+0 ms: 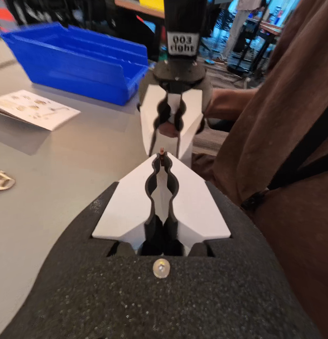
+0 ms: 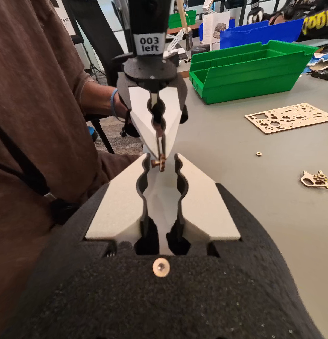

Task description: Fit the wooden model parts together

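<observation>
My left gripper [image 1: 161,158] is shut on a small wooden axle-and-gear piece [image 1: 161,151], which pokes out past its tips. In the right wrist view the left gripper [image 2: 160,156] comes down from above and holds that piece [image 2: 159,163] in the air. My right gripper [image 2: 162,157] is open and empty. It faces the left gripper tip to tip, with the piece between its fingertips [image 2: 145,157] and close to the left-hand one. The right gripper also shows in the left wrist view [image 1: 164,145]. A partly built wooden assembly [image 2: 314,181] lies on the grey table [image 2: 233,146].
A punched-out wooden sheet [image 2: 290,118] and a small wooden ring [image 2: 258,154] lie to the right. A green bin [image 2: 247,73] stands behind them. A blue bin [image 1: 77,69], an instruction booklet [image 1: 34,108] and a crumpled wrapper [image 1: 3,180] are on the left. A person in brown [image 2: 40,110] is close by. Both grippers' tips are close together, under 4 cm apart. Left tips and right tips are each some 25 cm from the partly built wooden assembly [image 2: 314,181]. Look for it in the left wrist view [image 1: 3,179] too.
</observation>
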A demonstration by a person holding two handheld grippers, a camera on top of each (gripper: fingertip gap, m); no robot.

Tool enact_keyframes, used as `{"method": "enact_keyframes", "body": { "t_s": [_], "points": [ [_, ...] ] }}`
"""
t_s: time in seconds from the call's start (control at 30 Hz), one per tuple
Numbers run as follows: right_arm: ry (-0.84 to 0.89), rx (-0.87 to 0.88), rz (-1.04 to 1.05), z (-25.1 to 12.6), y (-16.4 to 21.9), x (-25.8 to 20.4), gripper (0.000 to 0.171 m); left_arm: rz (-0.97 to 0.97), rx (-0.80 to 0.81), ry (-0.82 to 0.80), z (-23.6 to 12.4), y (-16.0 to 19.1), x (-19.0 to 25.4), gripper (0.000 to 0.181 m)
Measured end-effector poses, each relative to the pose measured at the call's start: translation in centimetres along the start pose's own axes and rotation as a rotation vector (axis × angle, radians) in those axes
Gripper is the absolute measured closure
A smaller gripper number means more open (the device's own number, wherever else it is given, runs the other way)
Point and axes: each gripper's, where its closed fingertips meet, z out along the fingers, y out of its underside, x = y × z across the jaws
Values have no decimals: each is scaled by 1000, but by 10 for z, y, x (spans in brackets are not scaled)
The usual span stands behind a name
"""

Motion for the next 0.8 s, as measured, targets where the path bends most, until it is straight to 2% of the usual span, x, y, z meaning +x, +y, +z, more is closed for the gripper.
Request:
{"method": "enact_keyframes", "body": {
  "t_s": [0.17,0.33,0.43,0.6,0.7,0.8],
  "points": [
    [-1,-10,-43,0,2,-3,156,-107,-20,50,3,6,1,180],
    [5,-23,-28,2,5,-1,147,-266,7,83,2,7,-6,180],
    [29,-16,-33,1,3,3,158,-325,25,113,3,5,-4,180],
    [0,64,52,-4,-8,4,164,-433,104,176,-1,-5,-5,178],
    [-13,141,171,-10,-17,12,169,-420,158,176,-9,-13,-10,172],
    [-31,224,284,-18,-26,21,169,-365,127,118,-10,-5,-19,169]
  ]
}}
